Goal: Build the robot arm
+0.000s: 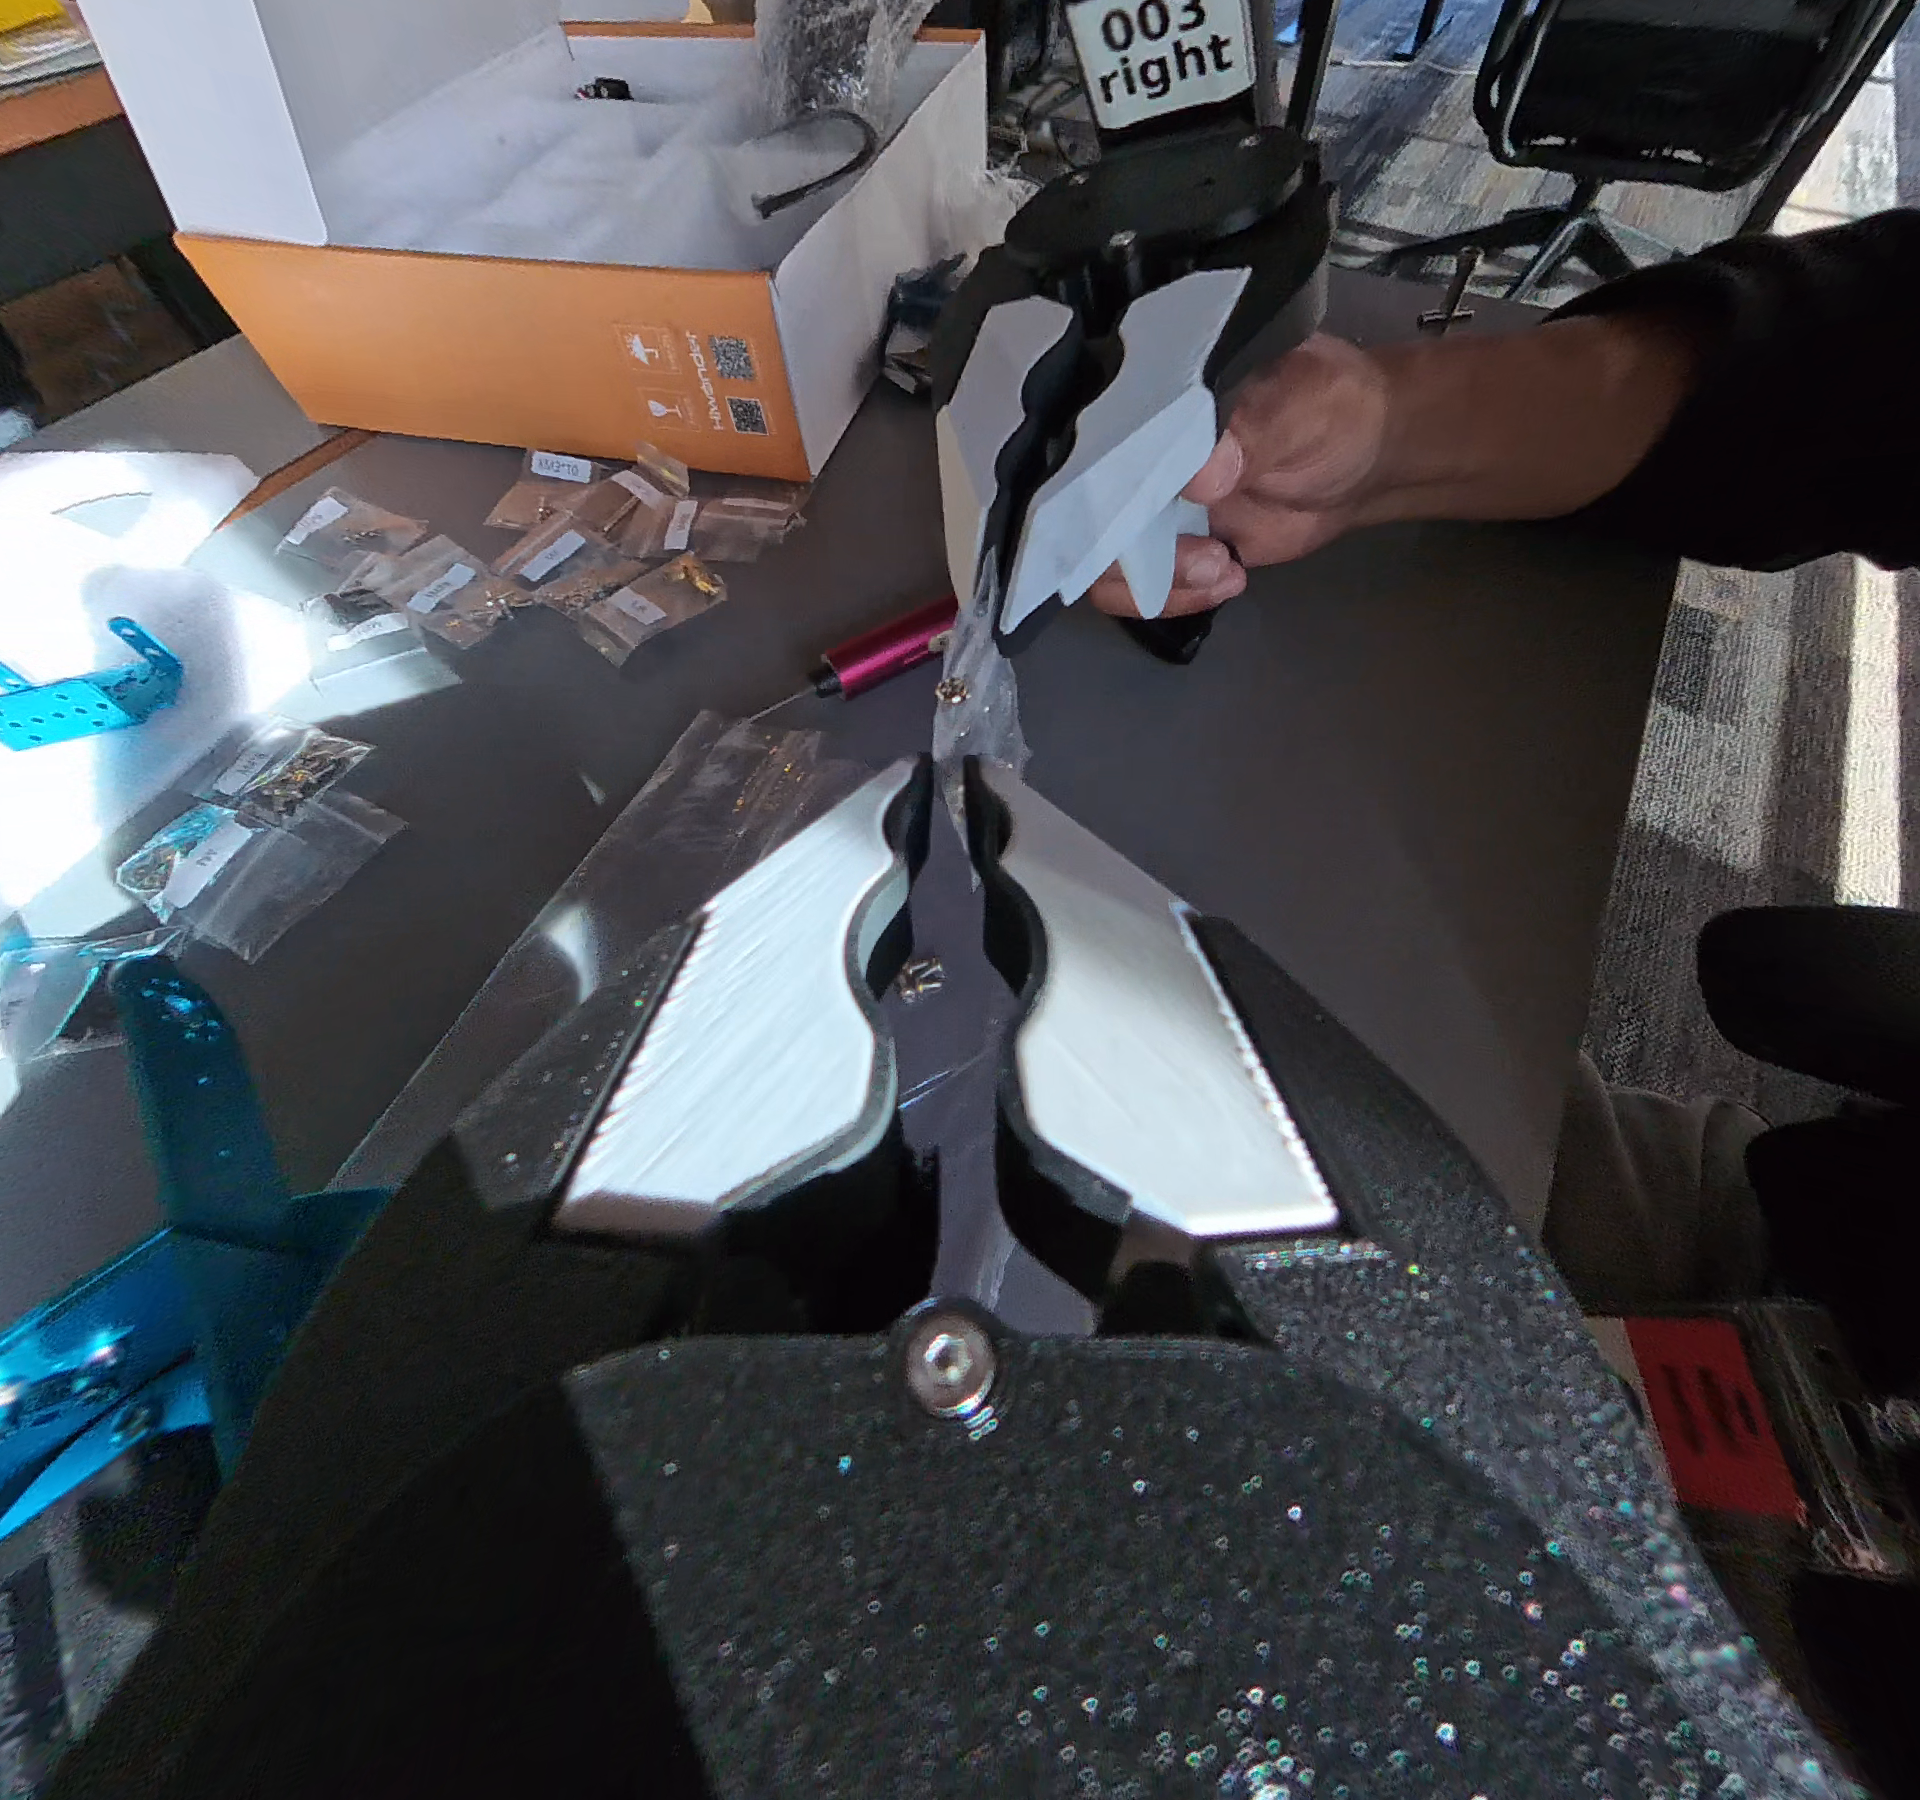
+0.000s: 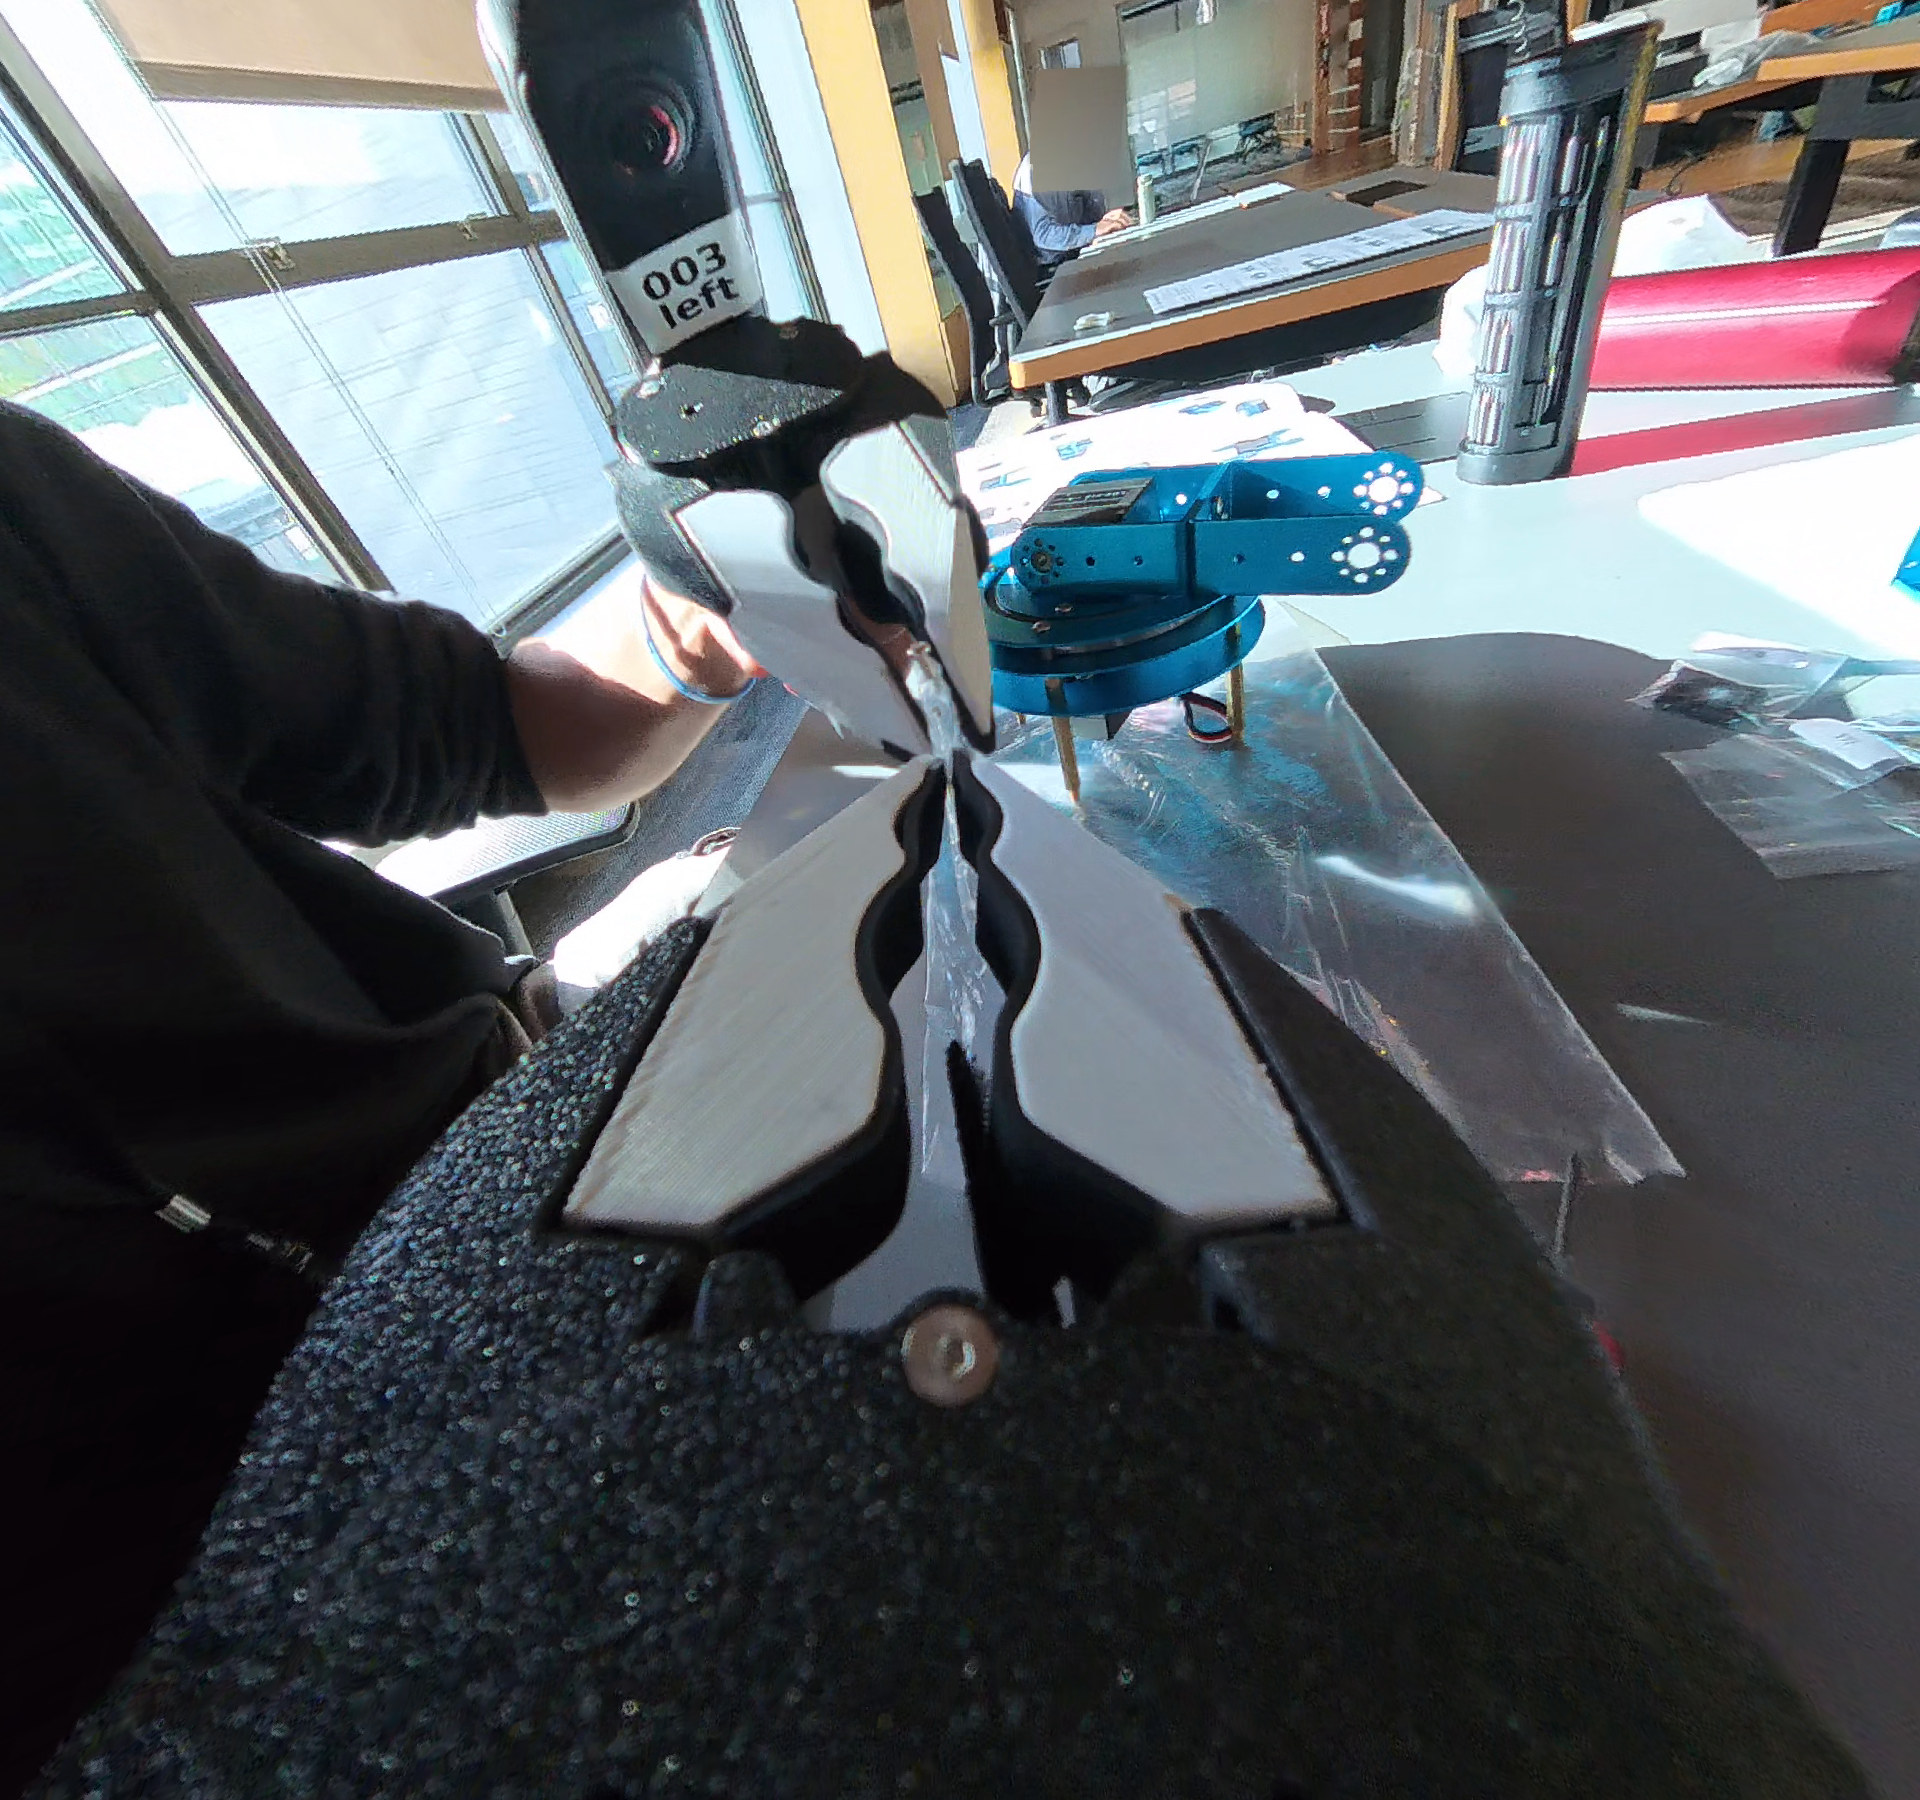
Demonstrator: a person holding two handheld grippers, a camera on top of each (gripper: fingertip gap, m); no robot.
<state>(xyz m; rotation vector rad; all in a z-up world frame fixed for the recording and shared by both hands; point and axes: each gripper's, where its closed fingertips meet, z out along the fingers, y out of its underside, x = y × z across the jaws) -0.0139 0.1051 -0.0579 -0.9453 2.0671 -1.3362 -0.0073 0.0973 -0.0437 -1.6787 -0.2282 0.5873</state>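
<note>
The left gripper has its jaws nearly closed, pinching one end of a small clear plastic bag. The right gripper is likewise pressed narrow on the other end of the same bag, so the two sets of tips meet almost nose to nose above the dark table. The bag stretches between them as a crumpled, shiny strip, its long axis running from one gripper's tips straight to the other's, and at least one brass-coloured screw shows inside it.

The left wrist view alone shows a few loose screws on the table below the fingers, a magenta screwdriver lying just behind the bag, a scatter of little labelled parts bags, blue metal brackets to the left, and an open orange-and-white box farther back. It also shows the hand grasping the right gripper.

The right wrist view alone shows a blue robot arm base standing on brass legs beyond the grippers, a large clear plastic sheet spread under it, a black cylindrical holder, a red case, and windows behind the left gripper's hand.
</note>
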